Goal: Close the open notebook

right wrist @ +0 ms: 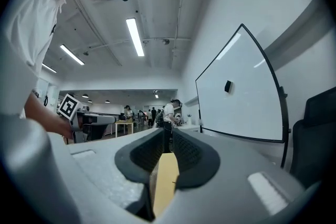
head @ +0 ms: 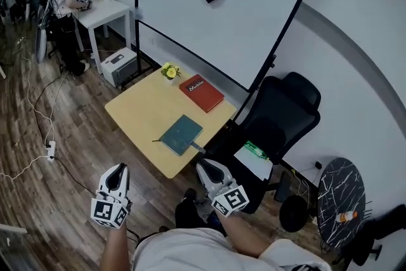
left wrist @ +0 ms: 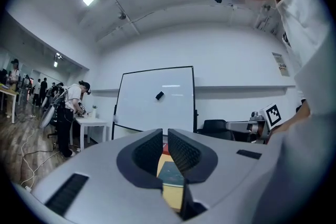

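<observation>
A teal notebook lies closed and flat on the small wooden table, near its front right edge. Both grippers are held back from the table, close to my body. My left gripper is shut and holds nothing. My right gripper is also shut and empty, just short of the table's near corner. In the left gripper view the jaws stand together, and the teal notebook shows through the slit below them. The right gripper view shows its jaws together over the table's edge.
A red notebook and a small pot of yellow flowers sit at the table's far side. A whiteboard stands behind it and a black office chair to its right. Cables and a power strip lie on the floor at left.
</observation>
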